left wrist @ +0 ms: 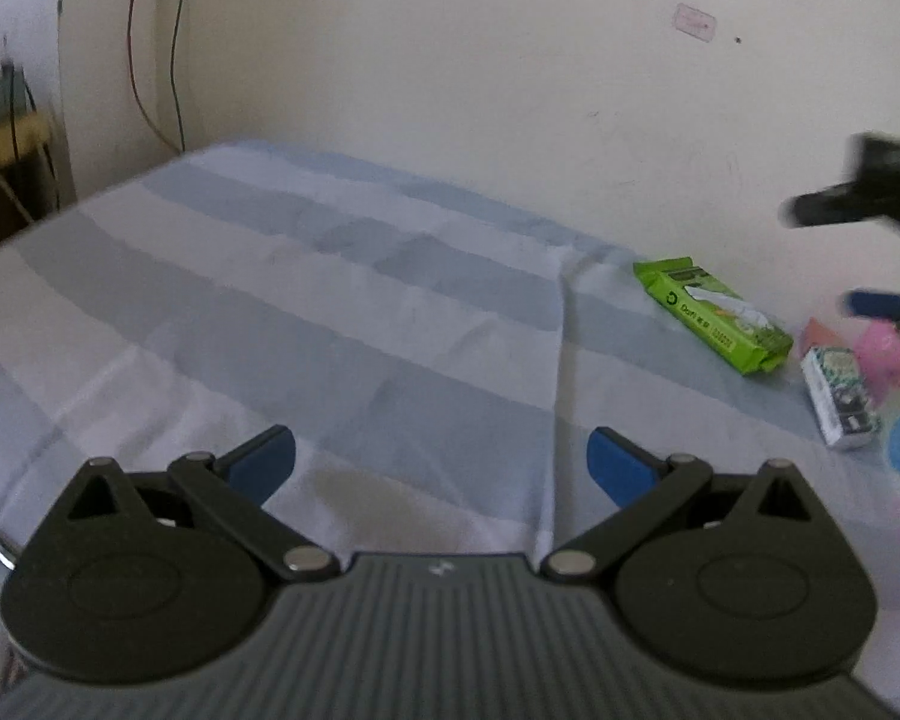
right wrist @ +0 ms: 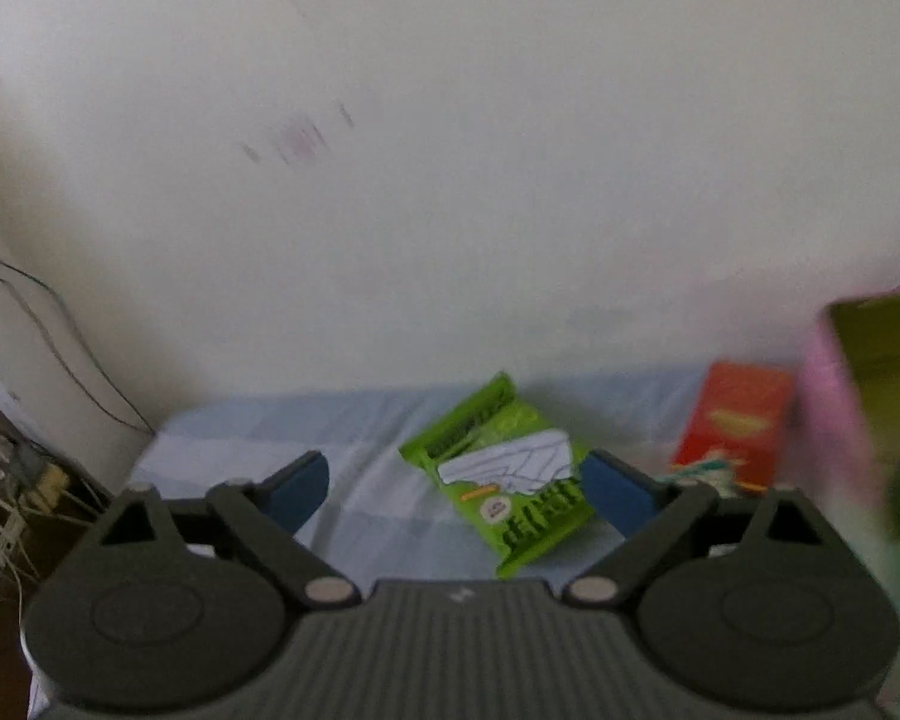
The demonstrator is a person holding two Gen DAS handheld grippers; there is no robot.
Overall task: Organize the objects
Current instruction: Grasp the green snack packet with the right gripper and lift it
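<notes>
Surface: striped blue-and-white cloth (left wrist: 342, 300) over a flat top, set against a cream wall (left wrist: 450, 60)
Left gripper (left wrist: 441, 465): blue-padded fingers spread wide, nothing between them, held above bare cloth
Right gripper (right wrist: 456, 483): fingers spread wide, holding nothing; in the left wrist view it appears blurred at the right edge, above the items
Green tissue pack (right wrist: 507, 471): lying flat on the cloth near the wall, white tissue showing at its opening; ahead of the right gripper, closer to its right finger, not gripped
White patterned box (left wrist: 840, 396): on the cloth, near the tissue pack, apart from it
Red box (right wrist: 735, 426): right of the tissue pack, blurred
Pink items (left wrist: 897, 354): at the right edge, too blurred to identify
Wires (left wrist: 156, 60): red and dark, hanging down the wall at left
</notes>
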